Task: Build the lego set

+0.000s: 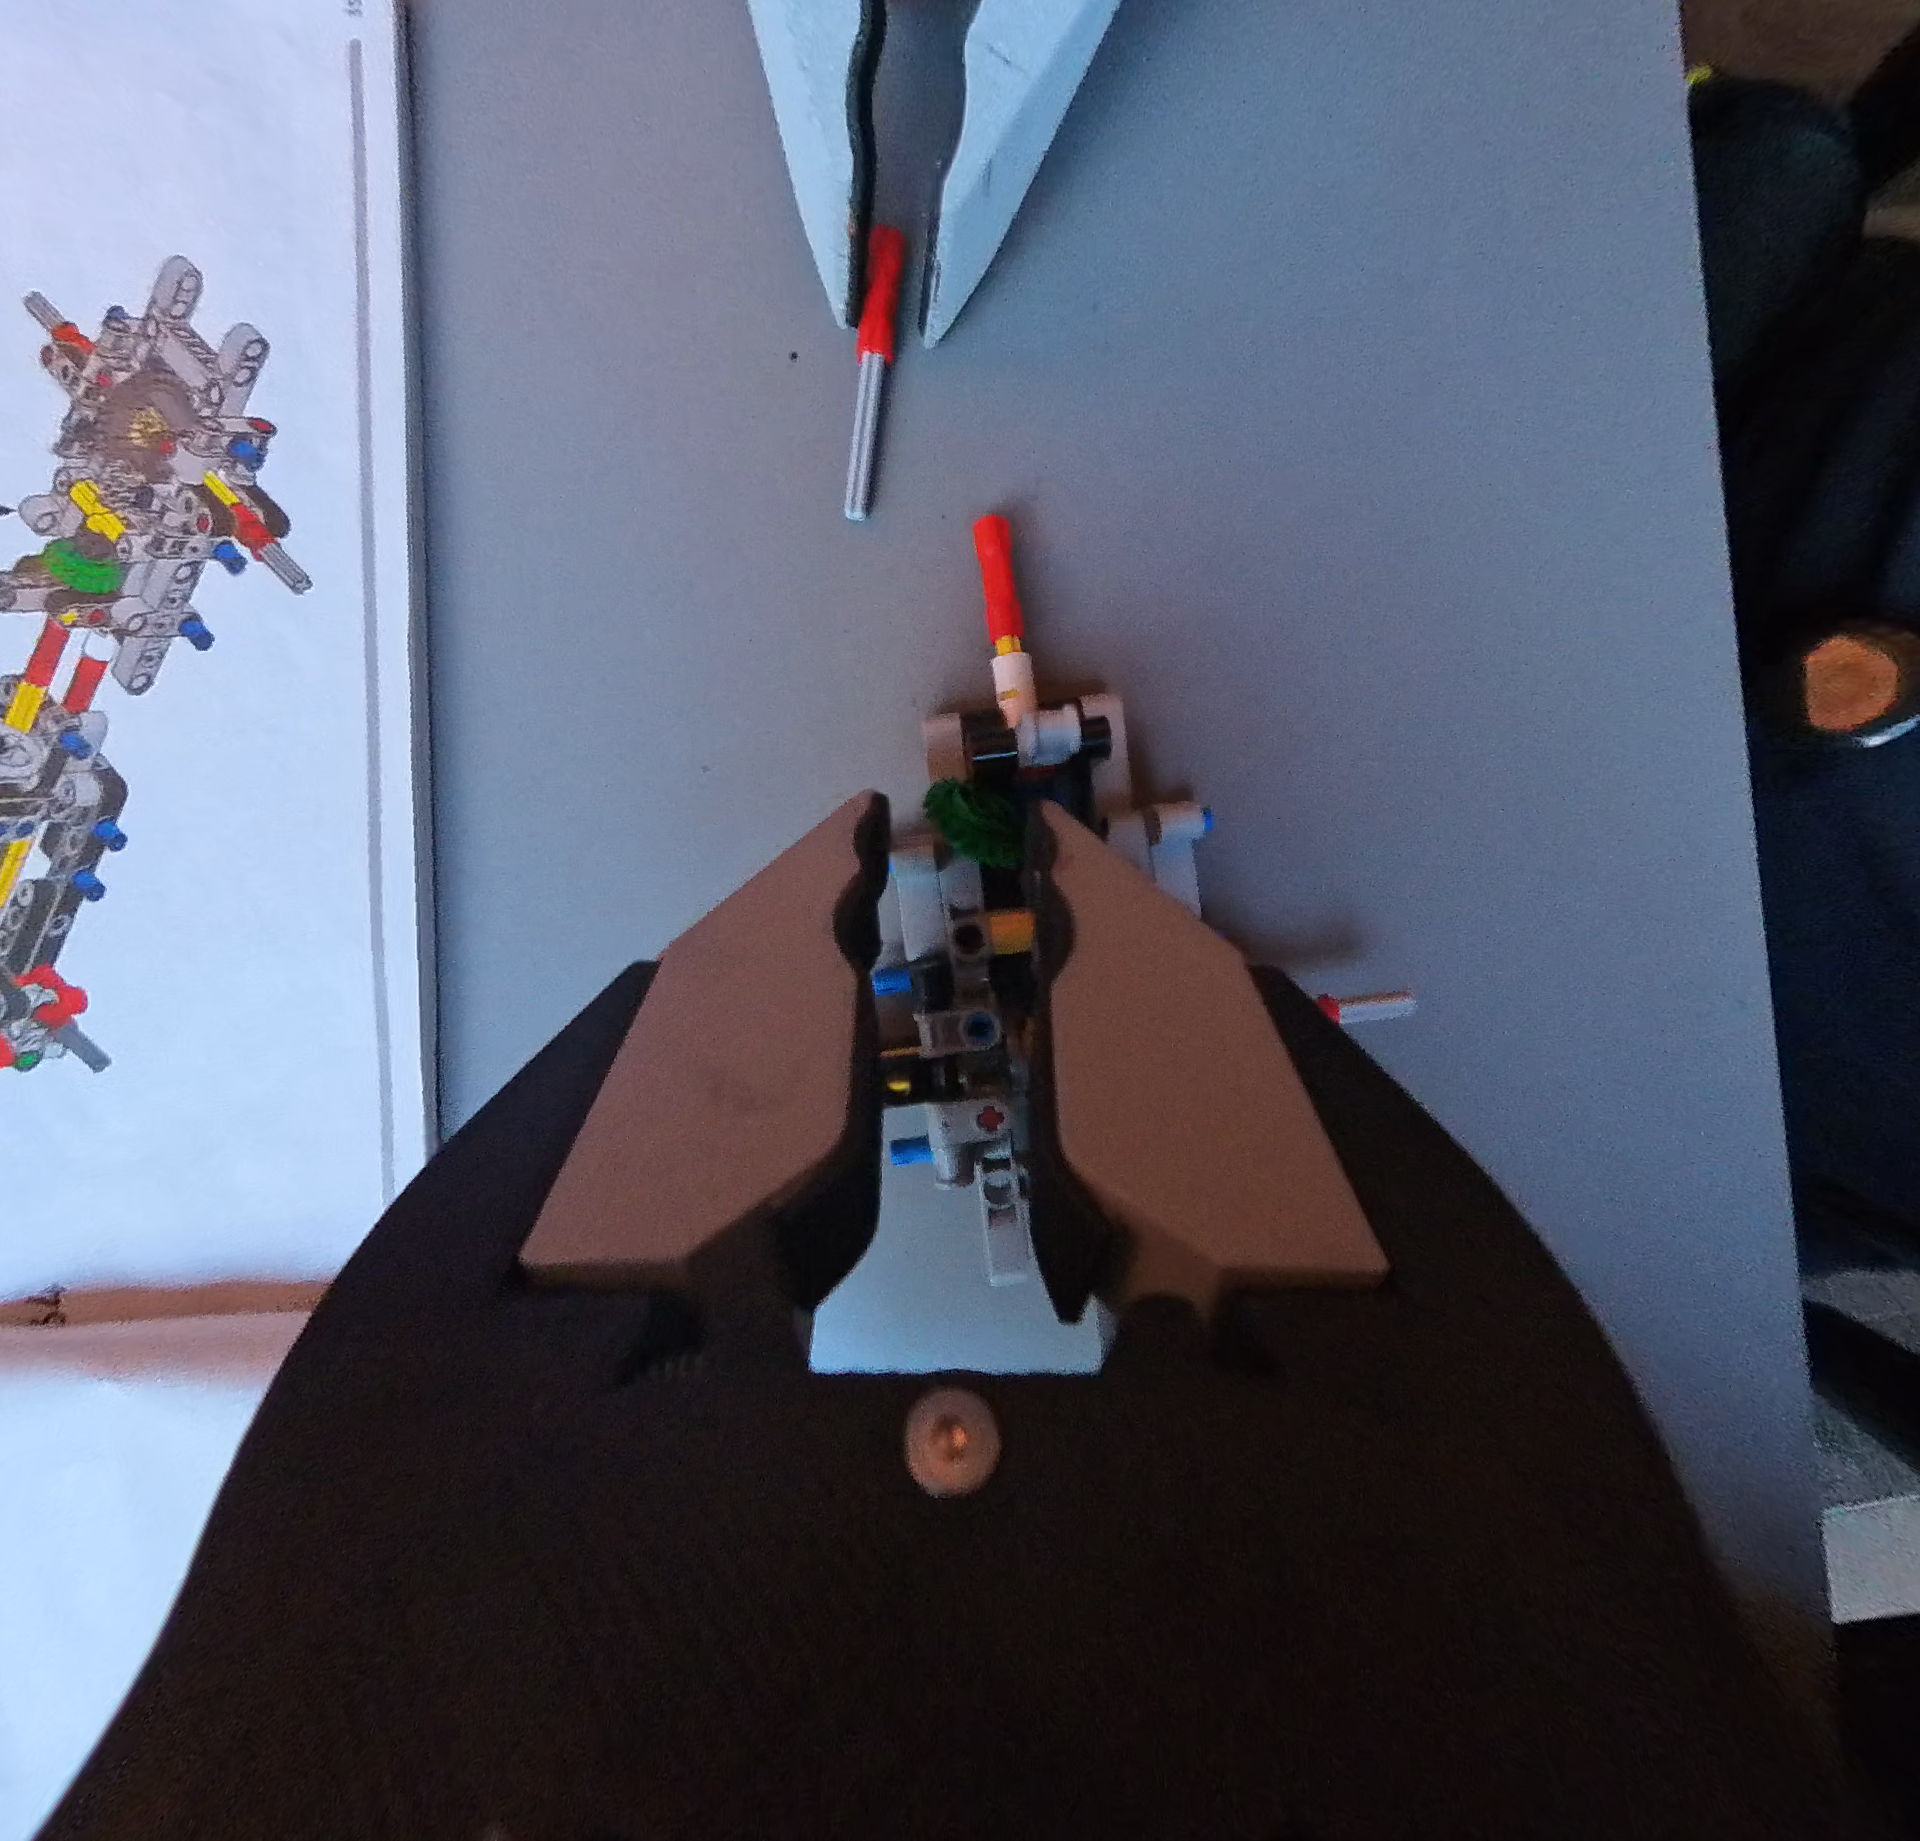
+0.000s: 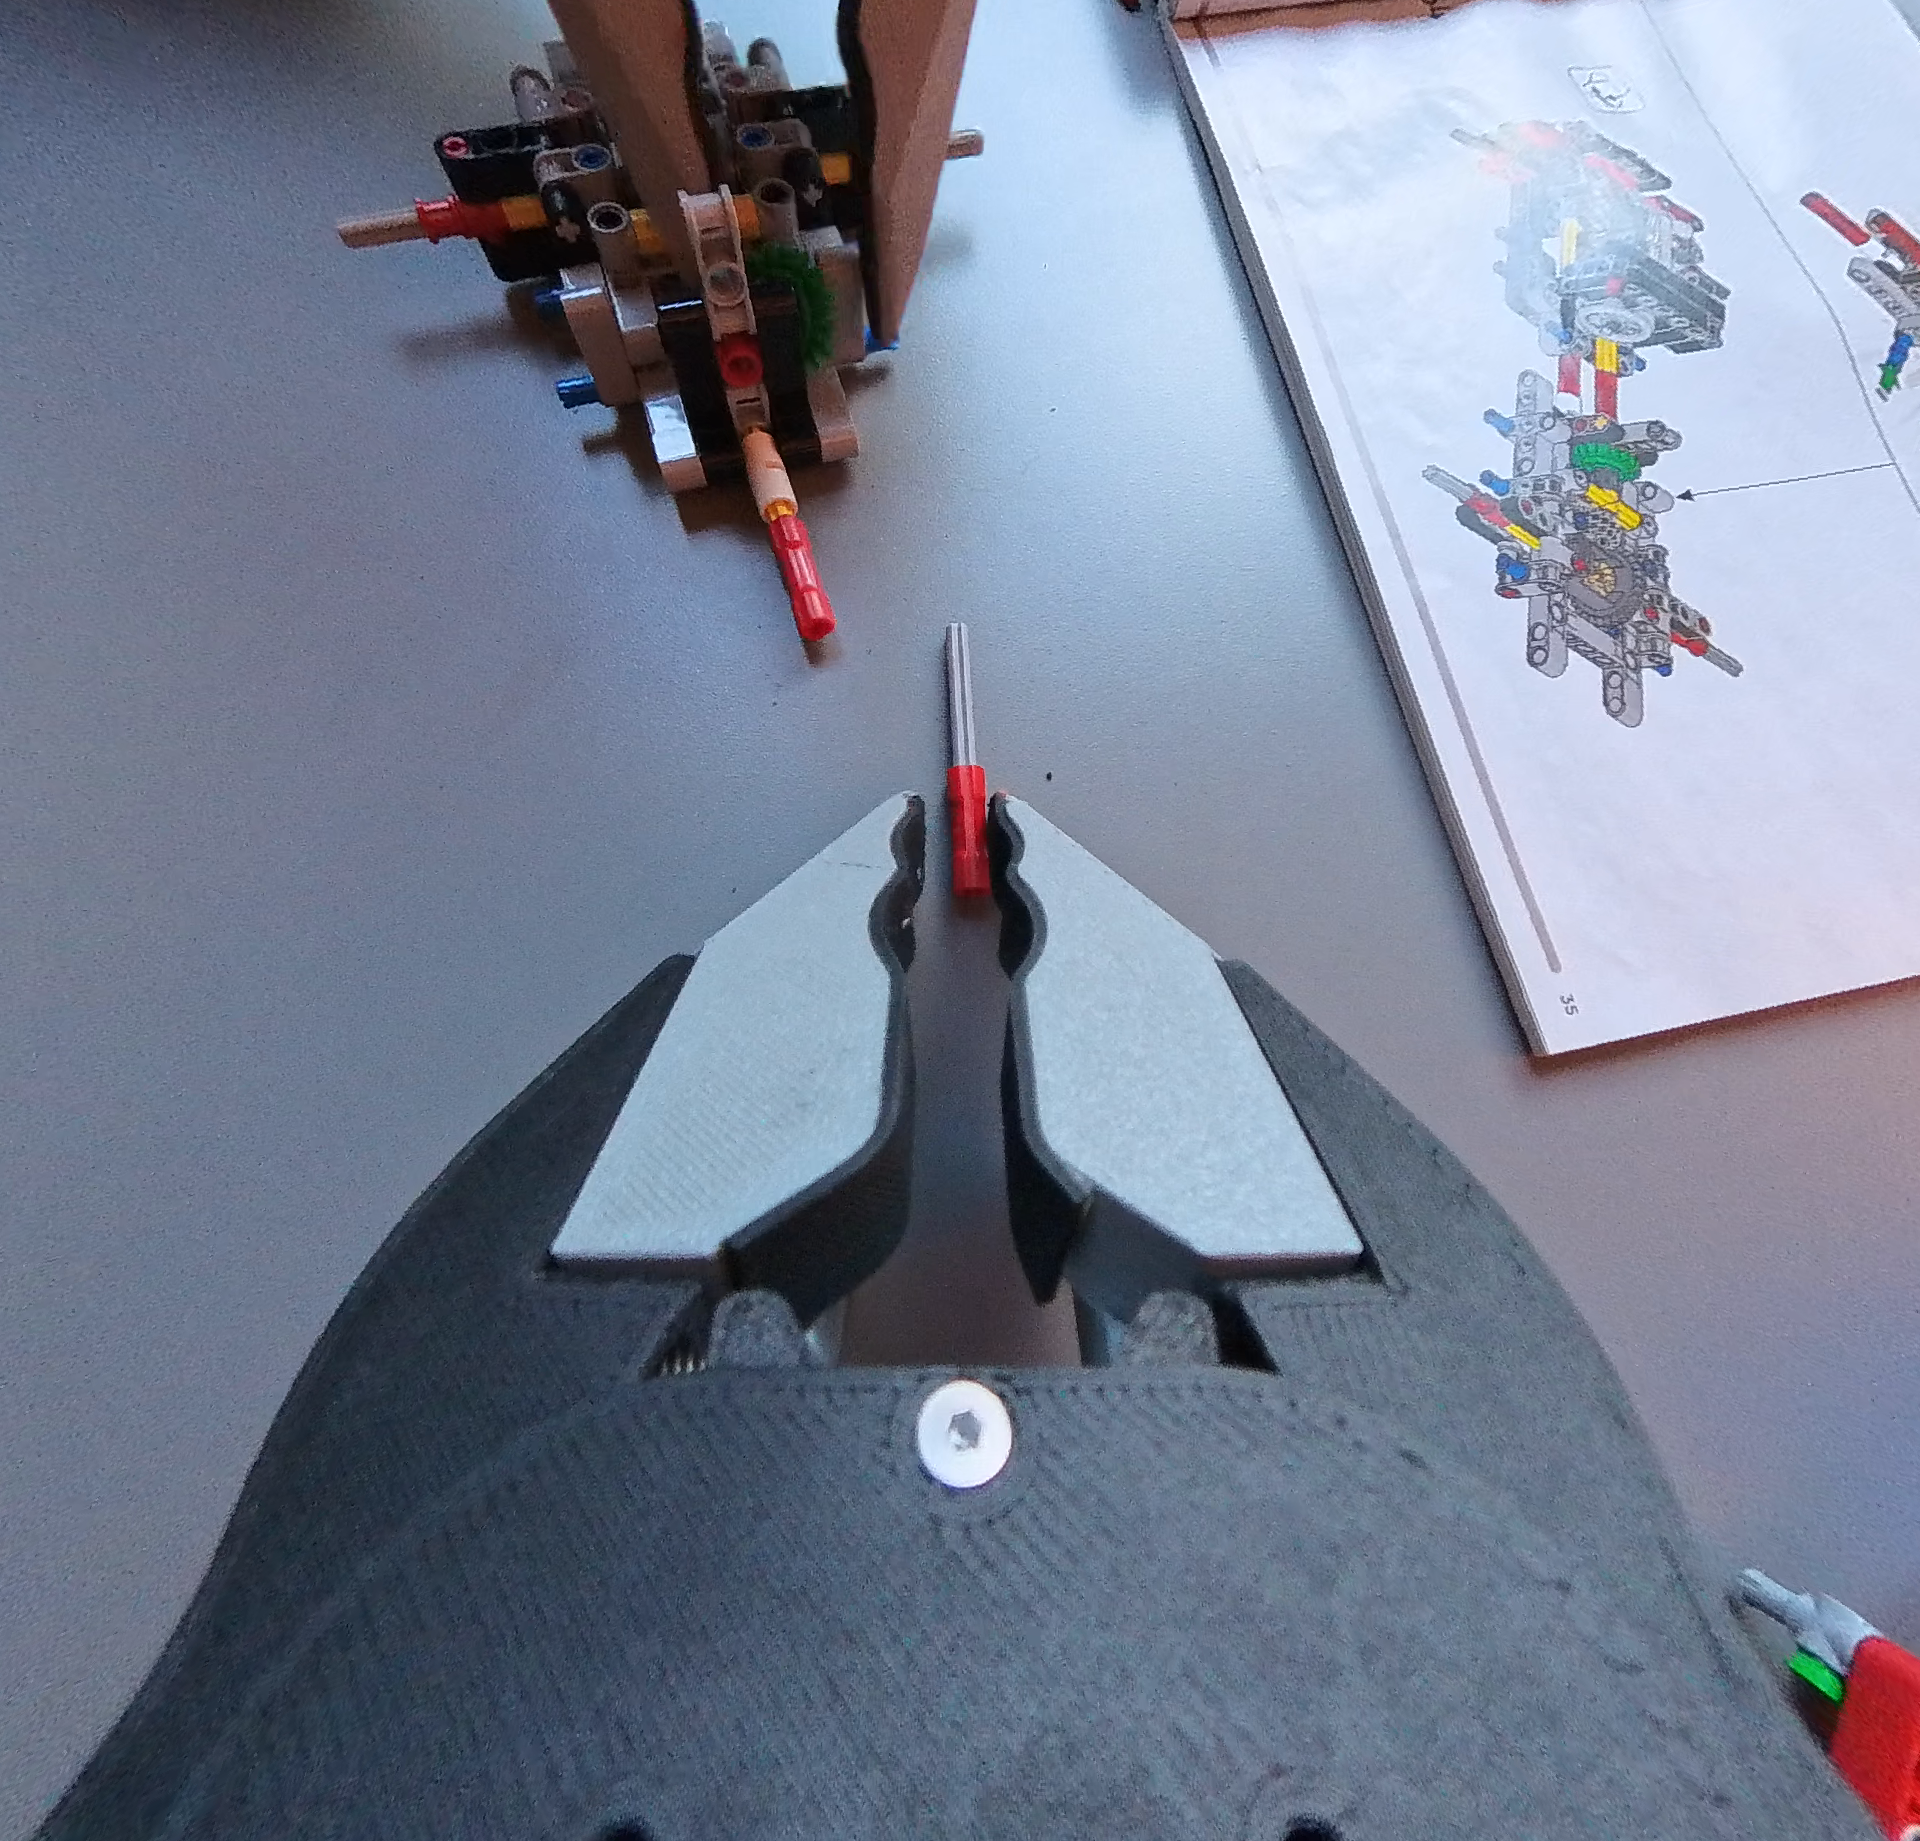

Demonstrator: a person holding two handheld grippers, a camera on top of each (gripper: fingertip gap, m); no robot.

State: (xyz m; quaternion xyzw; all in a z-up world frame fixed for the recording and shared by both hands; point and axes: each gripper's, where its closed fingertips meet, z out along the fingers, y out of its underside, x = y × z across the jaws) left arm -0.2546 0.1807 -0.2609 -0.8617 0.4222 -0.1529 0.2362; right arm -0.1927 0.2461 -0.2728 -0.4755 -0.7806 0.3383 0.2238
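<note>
My left gripper (image 1: 958, 815) has brown fingers and is shut on a small brick assembly (image 1: 966, 960) of grey, black and white beams with a green gear (image 1: 977, 820). The assembly stands on the grey table (image 1: 623, 648). In the right wrist view the brown fingers (image 2: 914, 129) come down onto the assembly (image 2: 623, 233). A red connector (image 2: 800, 576) sticks out of its front. My right gripper (image 2: 956, 804) has grey fingers and is open. A grey axle with a red sleeve (image 2: 966, 835) lies on the table between its tips, with a gap at the left pad. The sleeve also shows in the left wrist view (image 1: 881, 285).
An open instruction booklet (image 2: 1662, 441) lies beside the work area; in the left wrist view it is on the left (image 1: 208, 648). The table's edge (image 1: 1725, 752) runs down the right, with dark objects beyond. A red, green and grey piece (image 2: 1860, 1687) sits at the bottom right. Spacing between my two grippers at the tips: around 10 cm.
</note>
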